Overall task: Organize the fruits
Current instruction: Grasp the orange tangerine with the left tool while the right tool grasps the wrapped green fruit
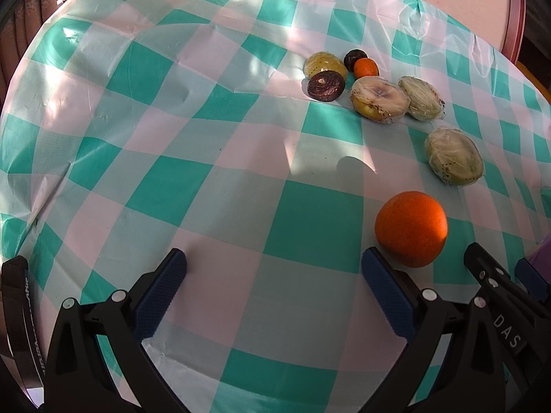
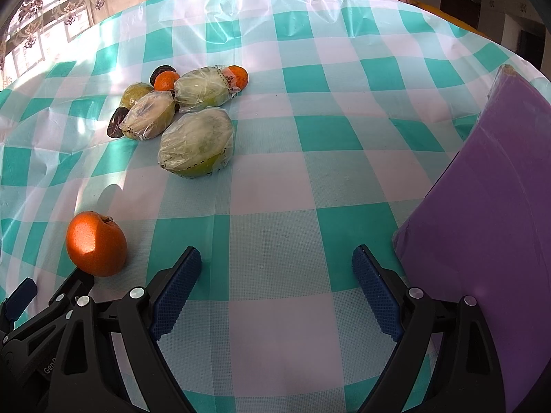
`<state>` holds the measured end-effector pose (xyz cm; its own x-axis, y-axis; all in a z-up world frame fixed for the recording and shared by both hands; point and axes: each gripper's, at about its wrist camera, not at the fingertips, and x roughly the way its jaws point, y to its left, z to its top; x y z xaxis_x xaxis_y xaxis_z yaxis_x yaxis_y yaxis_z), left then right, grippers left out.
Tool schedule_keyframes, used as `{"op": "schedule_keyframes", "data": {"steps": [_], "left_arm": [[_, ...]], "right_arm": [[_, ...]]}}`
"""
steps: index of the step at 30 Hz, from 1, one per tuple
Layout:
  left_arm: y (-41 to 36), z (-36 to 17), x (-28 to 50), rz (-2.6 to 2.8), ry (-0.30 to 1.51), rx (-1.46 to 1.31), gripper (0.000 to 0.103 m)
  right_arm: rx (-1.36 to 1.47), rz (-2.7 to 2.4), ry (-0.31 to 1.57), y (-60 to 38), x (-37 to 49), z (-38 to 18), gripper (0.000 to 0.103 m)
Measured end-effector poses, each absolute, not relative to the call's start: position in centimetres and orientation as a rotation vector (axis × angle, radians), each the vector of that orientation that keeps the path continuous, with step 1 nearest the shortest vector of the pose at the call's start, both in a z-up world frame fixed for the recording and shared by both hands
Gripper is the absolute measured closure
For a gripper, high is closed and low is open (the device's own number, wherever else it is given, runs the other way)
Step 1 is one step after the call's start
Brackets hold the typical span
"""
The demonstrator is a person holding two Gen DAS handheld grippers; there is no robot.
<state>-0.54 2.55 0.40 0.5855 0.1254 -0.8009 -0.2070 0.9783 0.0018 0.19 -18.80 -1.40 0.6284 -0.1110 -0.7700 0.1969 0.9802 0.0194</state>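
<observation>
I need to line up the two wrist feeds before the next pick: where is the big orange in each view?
Left wrist: the big orange is at lower right, just beyond the left gripper's right finger.
Right wrist: it is at lower left, left of the open right gripper.
Shared landmark: the nearest wrapped fruit half, beyond the orange in both views.

My left gripper hangs low, jaws spread wide, nothing between the blue pads. My right gripper sits likewise: jaws wide apart, empty. The two are close side by side, each showing at the edge of the other's view.
</observation>
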Motion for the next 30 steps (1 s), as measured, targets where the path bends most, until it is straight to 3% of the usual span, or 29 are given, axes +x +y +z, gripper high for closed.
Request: {"op": "schedule_keyframes", "data": {"steps": [23,30], "left_arm": [[1.2,0.3,-0.7,0.221,0.928,-0.094,0.001],[2.1,-0.1,-1.5,0.13,0.926,-0.056,0.001]], "right_arm": [[0.118,-0.182,0.875,-19.7,-0.3,-1.2,0.016],[0.055,-0.041,0.888,-17.1,3.6,-0.9,0.016]]}}
